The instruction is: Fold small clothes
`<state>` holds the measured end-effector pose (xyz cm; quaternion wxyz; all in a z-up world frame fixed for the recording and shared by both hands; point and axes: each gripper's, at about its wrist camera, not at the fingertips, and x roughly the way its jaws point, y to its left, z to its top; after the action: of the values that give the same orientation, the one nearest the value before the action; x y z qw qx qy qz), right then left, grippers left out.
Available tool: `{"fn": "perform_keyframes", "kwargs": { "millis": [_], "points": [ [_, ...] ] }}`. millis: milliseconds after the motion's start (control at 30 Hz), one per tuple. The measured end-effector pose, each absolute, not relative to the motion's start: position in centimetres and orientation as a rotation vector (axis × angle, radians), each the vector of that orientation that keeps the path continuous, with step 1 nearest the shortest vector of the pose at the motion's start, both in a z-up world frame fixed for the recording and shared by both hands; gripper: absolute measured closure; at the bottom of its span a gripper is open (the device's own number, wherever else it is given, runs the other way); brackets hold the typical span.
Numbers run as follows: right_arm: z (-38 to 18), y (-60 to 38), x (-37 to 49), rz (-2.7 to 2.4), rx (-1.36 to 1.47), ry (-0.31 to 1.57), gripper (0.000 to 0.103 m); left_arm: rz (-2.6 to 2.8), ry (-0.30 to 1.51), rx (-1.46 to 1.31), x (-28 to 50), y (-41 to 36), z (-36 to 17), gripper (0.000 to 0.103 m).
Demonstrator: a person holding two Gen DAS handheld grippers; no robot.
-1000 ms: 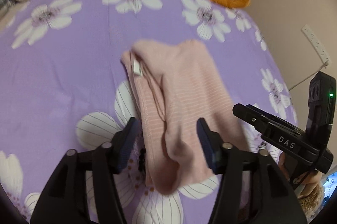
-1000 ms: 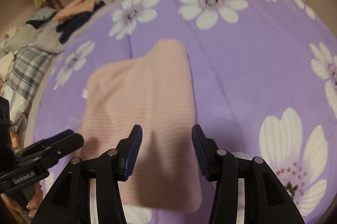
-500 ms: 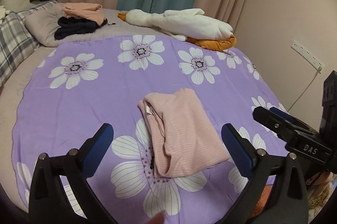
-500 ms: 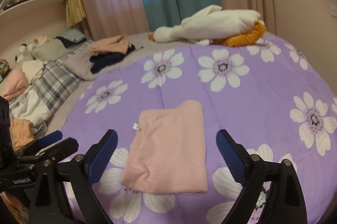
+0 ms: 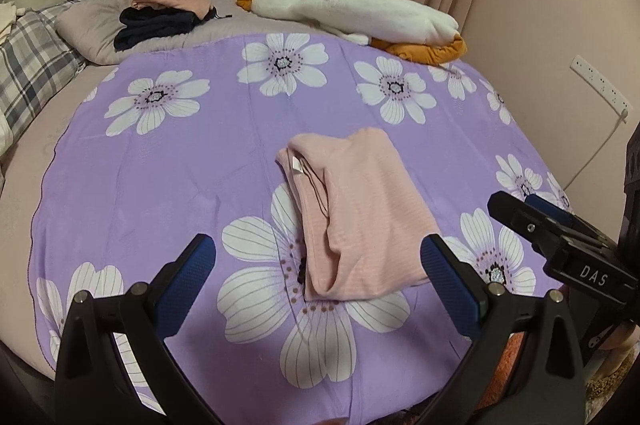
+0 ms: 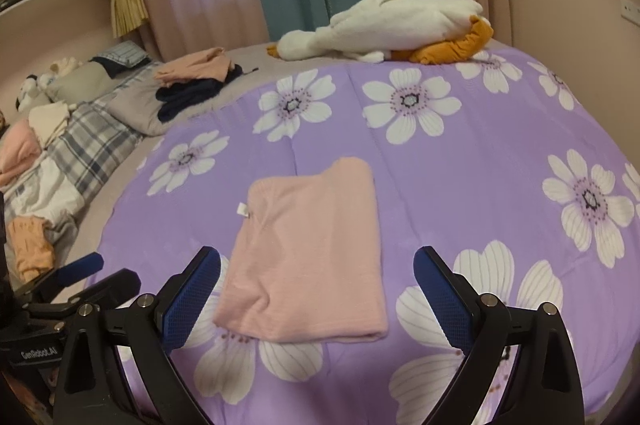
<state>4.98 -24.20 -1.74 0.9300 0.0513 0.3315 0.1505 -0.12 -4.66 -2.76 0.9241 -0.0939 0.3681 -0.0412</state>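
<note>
A folded pink garment (image 5: 356,209) lies flat on the purple flowered sheet (image 5: 192,161), with a small white tag at its left edge. It also shows in the right wrist view (image 6: 308,257). My left gripper (image 5: 318,281) is wide open and empty, held above the near end of the garment. My right gripper (image 6: 316,297) is wide open and empty, also above the garment's near end. Each gripper shows at the edge of the other's view: the right one (image 5: 560,237) and the left one (image 6: 76,277).
A white and orange plush toy (image 5: 372,13) lies at the far edge of the sheet. A stack of pink and navy clothes (image 5: 164,9) sits on a grey pillow. Plaid bedding (image 6: 80,149) and more clothes lie at the left. A wall socket strip (image 5: 600,85) is on the right.
Both grippers opened wide, let go of the pink garment and drew back and up from it. The garment now lies folded on the sheet.
</note>
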Motion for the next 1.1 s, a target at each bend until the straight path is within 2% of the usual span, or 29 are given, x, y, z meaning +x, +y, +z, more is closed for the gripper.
{"fn": "perform_keyframes", "kwargs": {
  "millis": [1100],
  "points": [
    [-3.0,-23.7,4.9,0.266,0.068,0.718,0.006,-0.14,0.811,-0.184,-0.7,-5.9,-4.1,0.001]
  ]
}}
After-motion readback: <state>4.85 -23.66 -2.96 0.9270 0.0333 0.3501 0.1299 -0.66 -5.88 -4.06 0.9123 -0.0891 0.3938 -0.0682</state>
